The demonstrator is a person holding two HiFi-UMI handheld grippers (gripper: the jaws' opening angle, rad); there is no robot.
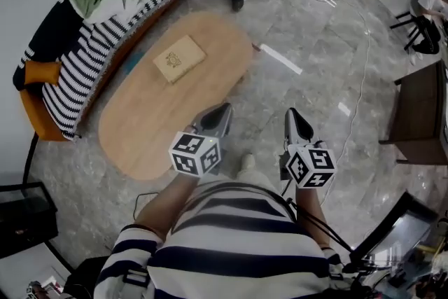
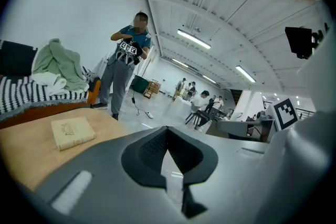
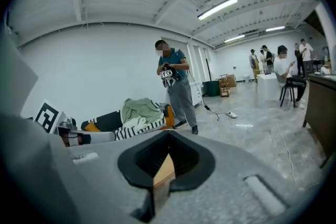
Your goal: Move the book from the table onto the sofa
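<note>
Beyond the wearer's black-and-white striped shirt (image 1: 231,241), the left tool (image 1: 221,113) and right tool (image 1: 295,117) are both clenched on nothing, the left at the near edge of the oval light-wood surface (image 1: 140,129). The tan hardcover book (image 1: 179,59) lies flat mid-surface, ahead and leftward and nearer the left tool, its long axis roughly parallel to the orange sofa with its striped throw (image 1: 70,80) just beyond. The left gripper view shows the book left of its jaws, whereas the right gripper view shows the sofa but no book.

the book (image 1: 180,58) lies on the table (image 1: 143,133), the sofa (image 1: 70,73) alongside, perhaps touching it.
</note>
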